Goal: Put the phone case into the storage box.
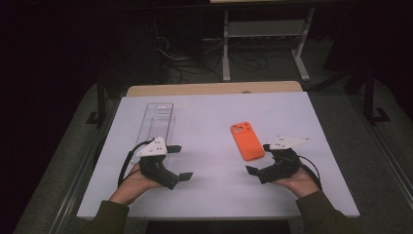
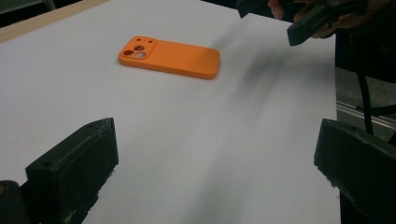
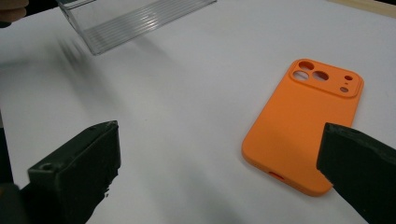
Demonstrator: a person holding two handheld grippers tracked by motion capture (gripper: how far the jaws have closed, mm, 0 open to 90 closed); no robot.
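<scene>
An orange phone case [image 1: 247, 140] lies flat on the white table, camera cutouts at its far end; it also appears as the orange phone case [image 2: 170, 56] and the orange phone case [image 3: 306, 121]. A clear plastic box [image 1: 157, 121] lies at the left, seen again as the clear plastic box [image 3: 135, 21]. My left gripper [image 1: 180, 162] rests near the front left, open and empty, just in front of the box. My right gripper [image 1: 259, 158] sits open just right of and in front of the case, one jaw close to the case's near corner, not touching it.
The white table top [image 1: 209, 195] sits on a wooden board [image 1: 209, 88]. Beyond it the dark floor holds a white desk frame [image 1: 265, 44] and tangled cables [image 1: 195, 63]. A metal rail [image 2: 359, 109] runs beside the table's edge.
</scene>
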